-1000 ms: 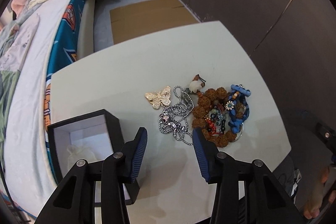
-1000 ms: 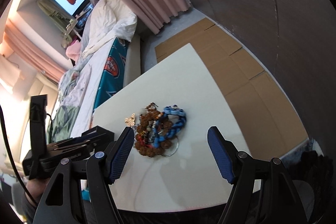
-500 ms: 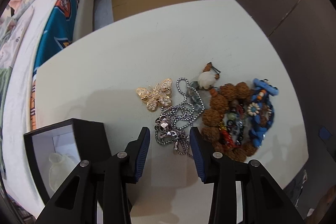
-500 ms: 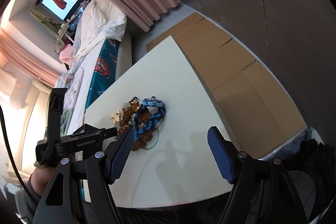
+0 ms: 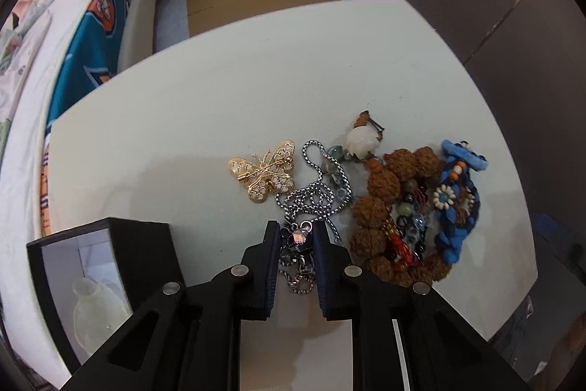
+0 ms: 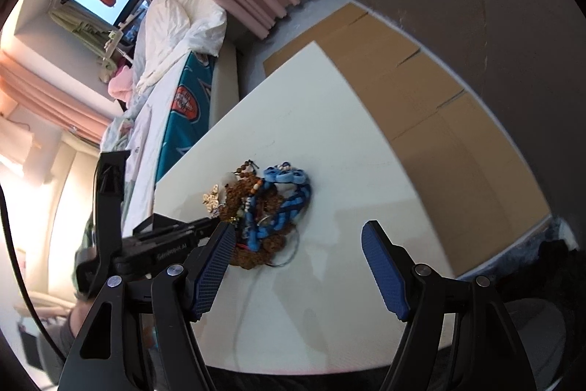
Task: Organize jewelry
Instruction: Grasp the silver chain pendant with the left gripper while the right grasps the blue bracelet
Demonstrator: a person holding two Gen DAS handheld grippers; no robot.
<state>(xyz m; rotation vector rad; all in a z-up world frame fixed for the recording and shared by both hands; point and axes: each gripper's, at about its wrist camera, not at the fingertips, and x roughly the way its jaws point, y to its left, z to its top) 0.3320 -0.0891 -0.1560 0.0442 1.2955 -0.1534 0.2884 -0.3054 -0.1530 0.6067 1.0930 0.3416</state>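
Note:
My left gripper is down on the white table, its jaws closed on the pendant of a silver chain necklace. A gold butterfly brooch lies just left of the chain. Right of it lie a brown seed-bead bracelet and a blue braided bracelet. An open black jewelry box with a white lining stands at my left. My right gripper is open and empty, above the table's near edge, with the jewelry pile ahead of its left finger.
A bed with a teal cover runs along the table's left side. Flattened cardboard lies on the floor beyond the table. The left gripper's body reaches into the right wrist view from the left.
My left gripper has moved down and forward onto the silver chain and its jaws have closed on the pendant. The right gripper has stayed open and shifted slightly.

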